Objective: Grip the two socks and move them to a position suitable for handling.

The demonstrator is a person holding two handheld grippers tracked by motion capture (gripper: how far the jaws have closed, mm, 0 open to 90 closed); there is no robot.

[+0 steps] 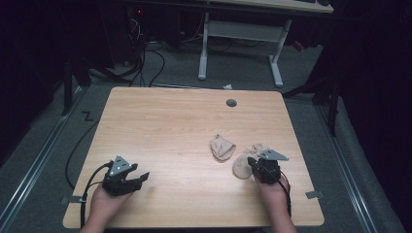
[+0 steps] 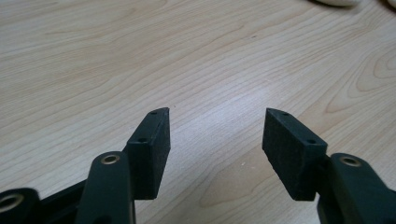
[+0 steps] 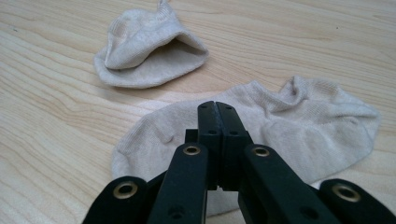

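A dim room with grey carpet, trailing cables and a white-legged desk surrounds a pale wooden table (image 1: 170, 126) with rounded corners and a small round hole near its far edge. On its right half lie two soft, beige knitted socks: a flat, rumpled sock (image 3: 299, 135) directly under the right gripper (image 3: 218, 109), whose jaws are pressed together over the fabric, and a bunched sock (image 3: 147, 53) just beyond. The left gripper (image 2: 215, 133) hovers over bare wood, jaws wide and empty, well apart from both.

light wooden table (image 1: 160, 126) with a grommet hole (image 1: 231, 103); white desk frame (image 1: 243, 43) behind; black cables (image 1: 145, 63) on floor
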